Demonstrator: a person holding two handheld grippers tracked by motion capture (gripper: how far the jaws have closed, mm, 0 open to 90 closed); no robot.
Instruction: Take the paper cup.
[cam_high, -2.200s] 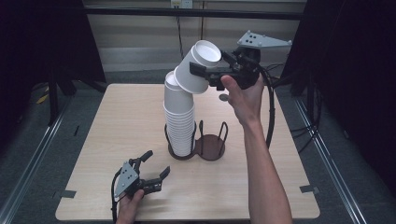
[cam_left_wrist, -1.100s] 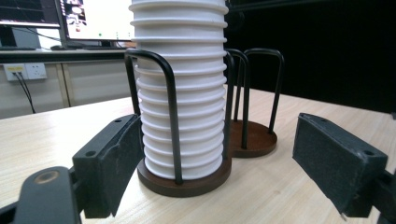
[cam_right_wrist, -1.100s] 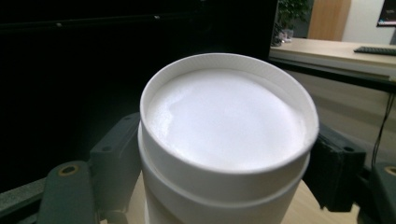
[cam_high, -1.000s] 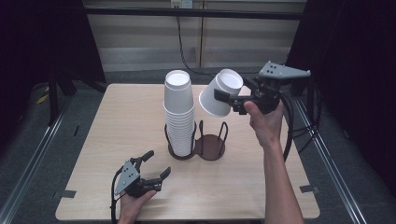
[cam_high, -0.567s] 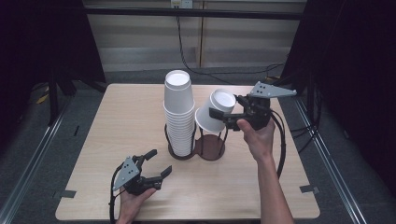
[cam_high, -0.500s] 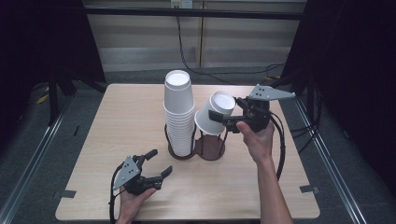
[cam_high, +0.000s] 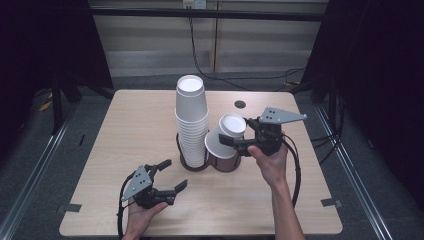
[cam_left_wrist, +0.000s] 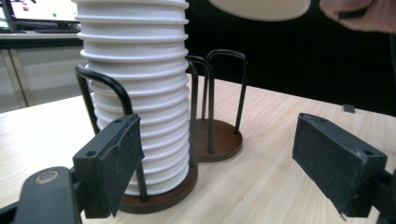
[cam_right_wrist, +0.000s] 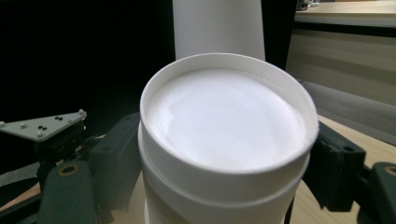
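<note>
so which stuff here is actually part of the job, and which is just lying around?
In the job:
- paper cup, clamped upside down in the right gripper
- stack of cups
- two-slot cup holder, its right slot holding nothing

Lying about:
- left gripper, open, resting on the table
- small dark disc by the table's far edge

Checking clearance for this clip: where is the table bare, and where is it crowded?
Bare: the light wooden table left of the tall stack of white paper cups, and its near right corner. Crowded: the centre, around the dark wire cup holder and the right gripper holding a white paper cup.
</note>
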